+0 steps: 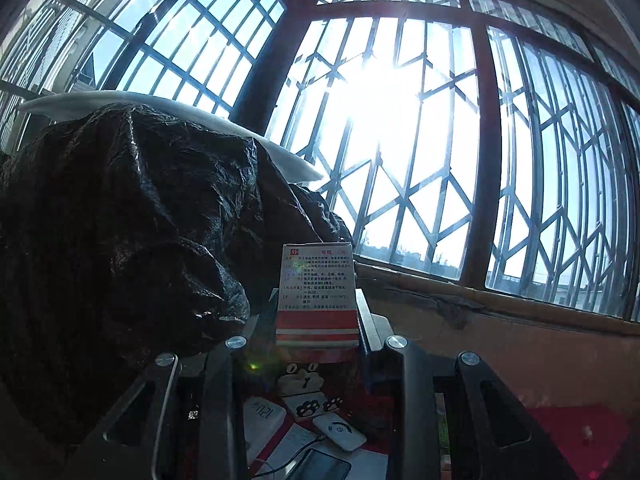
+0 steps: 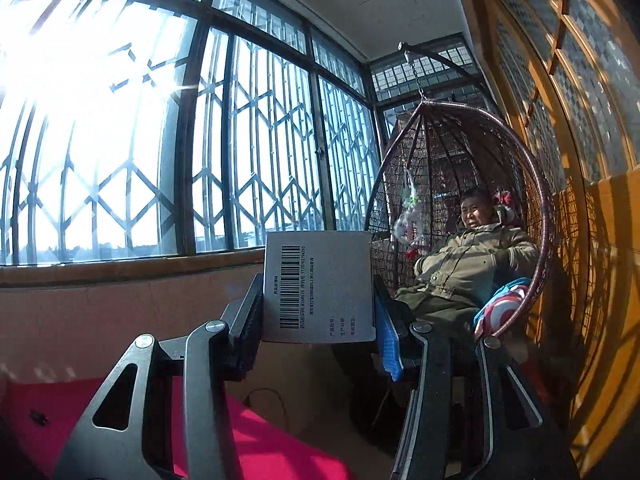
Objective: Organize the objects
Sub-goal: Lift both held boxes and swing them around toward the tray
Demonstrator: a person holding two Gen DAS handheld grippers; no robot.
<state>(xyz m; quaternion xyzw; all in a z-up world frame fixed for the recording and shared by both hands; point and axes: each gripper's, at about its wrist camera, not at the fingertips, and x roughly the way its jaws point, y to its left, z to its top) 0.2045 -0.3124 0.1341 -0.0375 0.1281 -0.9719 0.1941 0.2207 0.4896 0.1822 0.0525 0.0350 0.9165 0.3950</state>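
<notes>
At the bottom centre of my left wrist view, my left gripper is clamped on a small cardboard box, held upright between the two flat black fingers. The box is a slim rectangle: its upper face is white with rows of fine printed text, and its lower part is red with a white band across it. To the left of it, filling the left half of the frame, bulges a black plastic bag, crinkled and glossy, with sharp creases catching the sun. A thin white slab lies across its top, its edge curved by the lens. Behind everything stands a window grille of dark metal bars, partly crossed into diamond shapes, with hard glare through it. Low in the frame, between the gripper arms, I see a white rounded device and a dark phone-like slab on a red patterned surface.

In my right wrist view, the right gripper grips a grey carton at centre frame, flat-faced, with a barcode printed along its left side and faint text beside it. A blue ribbed pad shows on the right-hand finger. To the right hangs a woven egg-shaped swing chair with a person in an olive padded jacket seated inside. A red cloth covers the lower left.
</notes>
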